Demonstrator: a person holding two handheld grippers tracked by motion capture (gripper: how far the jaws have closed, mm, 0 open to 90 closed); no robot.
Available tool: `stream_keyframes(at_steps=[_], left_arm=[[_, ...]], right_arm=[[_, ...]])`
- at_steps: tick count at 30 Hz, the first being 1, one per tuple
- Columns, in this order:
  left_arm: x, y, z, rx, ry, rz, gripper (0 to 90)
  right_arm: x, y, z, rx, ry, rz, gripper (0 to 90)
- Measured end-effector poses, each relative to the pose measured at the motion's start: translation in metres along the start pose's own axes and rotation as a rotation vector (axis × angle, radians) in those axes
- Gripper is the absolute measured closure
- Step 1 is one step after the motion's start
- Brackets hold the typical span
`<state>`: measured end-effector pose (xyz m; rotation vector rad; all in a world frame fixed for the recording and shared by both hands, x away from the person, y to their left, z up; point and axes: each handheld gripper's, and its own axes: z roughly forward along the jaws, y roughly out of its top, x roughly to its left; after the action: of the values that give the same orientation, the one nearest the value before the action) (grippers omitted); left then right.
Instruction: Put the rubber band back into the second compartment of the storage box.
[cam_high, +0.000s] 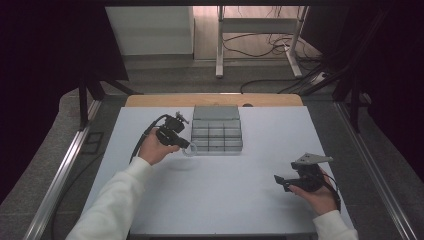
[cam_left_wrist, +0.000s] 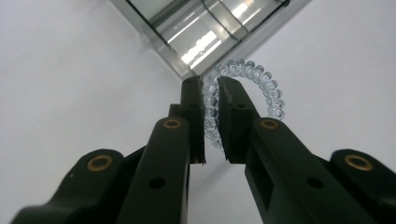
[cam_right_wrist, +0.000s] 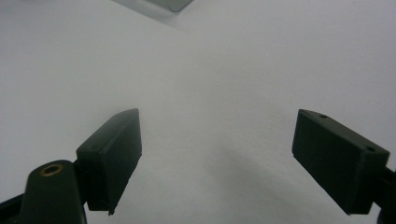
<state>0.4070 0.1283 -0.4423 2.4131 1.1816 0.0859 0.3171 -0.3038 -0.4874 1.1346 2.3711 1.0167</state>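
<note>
A clear coiled hair tie (cam_left_wrist: 243, 88) is pinched in the left gripper (cam_left_wrist: 211, 93) just beside the compartment box's (cam_high: 216, 132) near corner; placing seems in hand, calling for a lift over a compartment; the right gripper (cam_right_wrist: 217, 154) is held spread, empty.

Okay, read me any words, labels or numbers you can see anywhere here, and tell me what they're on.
None can be read.
The tray, the table, the clear coil ring and both tools, left and right, carry no visible text, label or number.
</note>
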Motion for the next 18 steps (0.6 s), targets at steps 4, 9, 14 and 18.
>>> stream_keyframes(at_steps=[4,9,14,18], left_arm=[[0.001,0.007,0.000,-0.009,-0.008,-0.001,81.8],[0.002,0.018,-0.001,-0.021,-0.006,-0.003,81.8],[0.004,0.026,0.001,-0.027,-0.013,-0.010,81.8],[0.004,0.033,0.004,-0.034,-0.016,-0.015,81.8]], right_arm=[[0.000,0.000,0.000,-0.001,0.000,0.000,16.9],[0.000,0.000,0.000,-0.001,0.000,0.001,16.9],[-0.001,0.000,0.000,-0.002,-0.001,0.002,16.9],[-0.001,0.000,0.000,-0.001,-0.001,0.002,16.9]])
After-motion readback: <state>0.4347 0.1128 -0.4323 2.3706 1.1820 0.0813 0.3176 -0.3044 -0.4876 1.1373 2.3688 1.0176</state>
